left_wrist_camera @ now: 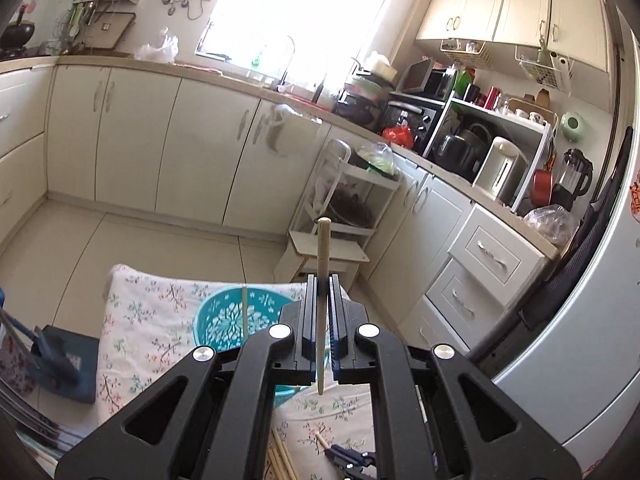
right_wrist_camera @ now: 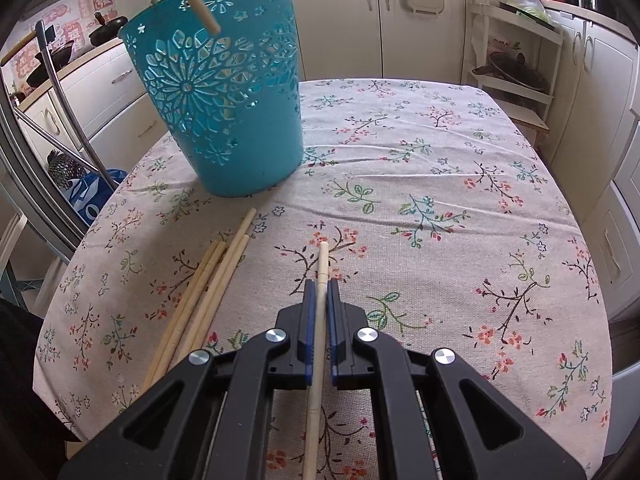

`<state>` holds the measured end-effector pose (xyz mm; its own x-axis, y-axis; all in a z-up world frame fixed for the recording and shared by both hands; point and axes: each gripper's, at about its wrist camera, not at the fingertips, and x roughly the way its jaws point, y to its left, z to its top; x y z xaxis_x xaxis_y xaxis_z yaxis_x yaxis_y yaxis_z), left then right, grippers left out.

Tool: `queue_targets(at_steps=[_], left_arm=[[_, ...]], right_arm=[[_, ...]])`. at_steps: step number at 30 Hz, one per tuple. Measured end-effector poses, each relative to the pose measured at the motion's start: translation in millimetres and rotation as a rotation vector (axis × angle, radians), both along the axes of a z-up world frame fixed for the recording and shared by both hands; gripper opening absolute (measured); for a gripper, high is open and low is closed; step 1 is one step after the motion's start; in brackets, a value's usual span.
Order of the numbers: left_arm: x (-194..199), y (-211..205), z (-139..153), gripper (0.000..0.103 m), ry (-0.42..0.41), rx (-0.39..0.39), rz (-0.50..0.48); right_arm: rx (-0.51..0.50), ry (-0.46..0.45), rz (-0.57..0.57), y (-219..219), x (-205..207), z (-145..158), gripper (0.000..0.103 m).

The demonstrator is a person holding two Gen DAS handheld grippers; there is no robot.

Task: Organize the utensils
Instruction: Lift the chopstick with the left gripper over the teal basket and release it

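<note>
My left gripper (left_wrist_camera: 323,280) is shut on a pale wooden chopstick (left_wrist_camera: 322,264) that sticks up past its jaws, high over the table. Below it stands the teal cut-out basket (left_wrist_camera: 224,320) with one chopstick (left_wrist_camera: 243,312) inside. In the right wrist view the basket (right_wrist_camera: 228,112) stands at the table's far left, and the left gripper's chopstick (right_wrist_camera: 192,0) hangs over its rim. My right gripper (right_wrist_camera: 319,284) is shut on another chopstick (right_wrist_camera: 322,256), low over the floral tablecloth (right_wrist_camera: 440,200). Several loose chopsticks (right_wrist_camera: 208,288) lie to its left.
Cream kitchen cabinets (left_wrist_camera: 140,132) run along the far walls. A white trolley rack (left_wrist_camera: 352,200) and a wooden stool (left_wrist_camera: 320,252) stand beyond the table. A fridge (left_wrist_camera: 592,300) is on the right. A metal chair frame (right_wrist_camera: 60,92) and a blue bag (right_wrist_camera: 92,196) are left of the table.
</note>
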<state>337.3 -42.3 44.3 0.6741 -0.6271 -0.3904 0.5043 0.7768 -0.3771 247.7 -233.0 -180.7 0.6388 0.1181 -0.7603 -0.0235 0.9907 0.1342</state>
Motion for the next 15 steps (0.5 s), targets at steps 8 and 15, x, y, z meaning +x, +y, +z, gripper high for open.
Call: queue_targets(at_steps=[8,15], left_arm=[[11,8,23,0.005,-0.095,0.018,0.104],[34,7,6,0.005,-0.083,0.026,0.170]], right_arm=[[0.008,0.000,0.002,1,-2,0,0.007],[0.007,0.000,0.002,0,-1,0,0.007]])
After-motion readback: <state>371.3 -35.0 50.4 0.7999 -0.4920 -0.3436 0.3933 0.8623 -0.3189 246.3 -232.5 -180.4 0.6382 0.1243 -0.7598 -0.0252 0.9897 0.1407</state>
